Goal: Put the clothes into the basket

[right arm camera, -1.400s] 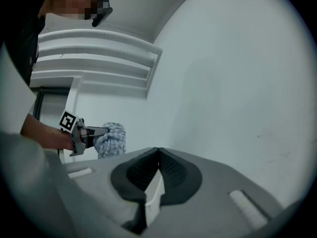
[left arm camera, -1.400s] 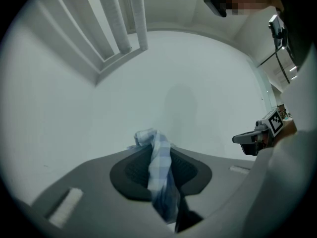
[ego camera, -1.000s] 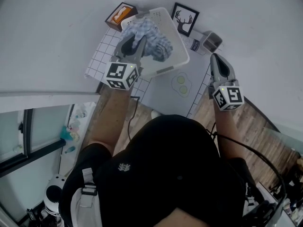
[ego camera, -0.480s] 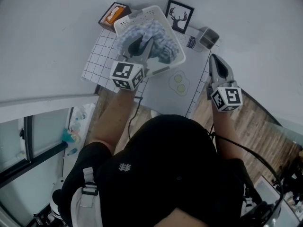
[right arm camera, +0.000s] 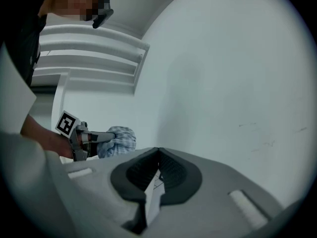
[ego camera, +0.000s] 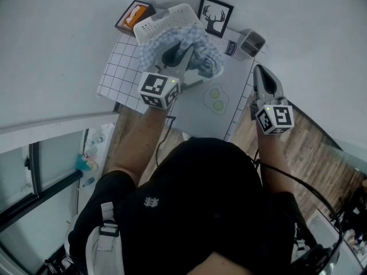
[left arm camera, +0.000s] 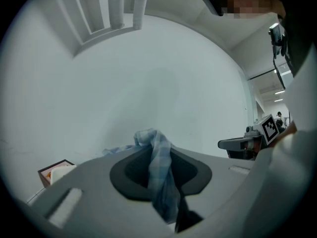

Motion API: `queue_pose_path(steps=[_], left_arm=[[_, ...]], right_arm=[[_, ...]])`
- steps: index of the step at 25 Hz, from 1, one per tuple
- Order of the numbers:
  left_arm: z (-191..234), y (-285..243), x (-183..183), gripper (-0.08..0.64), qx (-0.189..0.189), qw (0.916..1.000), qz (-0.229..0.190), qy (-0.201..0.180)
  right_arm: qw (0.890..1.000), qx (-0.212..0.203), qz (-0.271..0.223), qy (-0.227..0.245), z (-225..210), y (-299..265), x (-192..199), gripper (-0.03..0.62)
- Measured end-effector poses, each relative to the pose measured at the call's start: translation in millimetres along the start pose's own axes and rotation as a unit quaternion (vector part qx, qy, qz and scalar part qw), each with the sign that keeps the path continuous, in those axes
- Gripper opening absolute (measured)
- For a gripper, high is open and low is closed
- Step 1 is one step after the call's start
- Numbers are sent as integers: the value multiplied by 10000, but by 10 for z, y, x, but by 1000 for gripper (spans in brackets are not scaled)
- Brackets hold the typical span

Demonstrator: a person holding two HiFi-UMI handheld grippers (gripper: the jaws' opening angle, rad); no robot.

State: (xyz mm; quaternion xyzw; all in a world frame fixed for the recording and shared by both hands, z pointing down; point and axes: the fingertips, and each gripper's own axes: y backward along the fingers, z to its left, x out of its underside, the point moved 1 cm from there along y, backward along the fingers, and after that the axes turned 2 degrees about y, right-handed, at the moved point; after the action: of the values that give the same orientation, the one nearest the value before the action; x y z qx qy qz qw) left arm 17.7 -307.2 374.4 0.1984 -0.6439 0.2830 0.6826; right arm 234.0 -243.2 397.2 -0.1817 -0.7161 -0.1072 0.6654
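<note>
Grip check first: the left gripper (ego camera: 175, 55) is clamped on a blue-and-white checked cloth (ego camera: 198, 49). In the left gripper view a fold of that cloth (left arm camera: 161, 165) is pinched right between the jaws, with a bit poking up past the tips and the rest trailing back toward the camera.

From the head view, most of the bundle bunches around and just past the left gripper's nose, directly over the white basket (ego camera: 150, 27). The basket sits under and a bit beyond the tips, with only its far-left rim peeking out. Can't honestly tell if the bottom of the cloth is touching the basket floor or hanging clear of it.

The right gripper (ego camera: 261, 73) is off to the side, well apart from the basket. Its jaws are closed tip to tip with nothing in them; you just see a sliver of grid mat (ego camera: 117, 76) through the slit lower down. From its own camera, the left gripper (right arm camera: 91, 138) and the cloth wad are off to its left.

Other stuff: a deer picture (ego camera: 215, 16) beyond the left gripper's tips and slightly right, an orange box (ego camera: 133, 16) beyond and left, a clear tub (ego camera: 252, 42) just ahead of the right gripper, and a pale mat (ego camera: 217, 99) between the two grippers.
</note>
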Motion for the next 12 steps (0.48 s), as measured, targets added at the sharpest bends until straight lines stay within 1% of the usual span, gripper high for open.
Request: queue_pose_path(steps=[5,12], left_arm=[[-81,-60,90,84,98,9999,102,-17],[113,36,207,84,-180,9996,205,51]], right_arm=[[10000,-16,48,-42,-14,-53,38,2],[9997,-82,180,-111,11,-84,158,2]])
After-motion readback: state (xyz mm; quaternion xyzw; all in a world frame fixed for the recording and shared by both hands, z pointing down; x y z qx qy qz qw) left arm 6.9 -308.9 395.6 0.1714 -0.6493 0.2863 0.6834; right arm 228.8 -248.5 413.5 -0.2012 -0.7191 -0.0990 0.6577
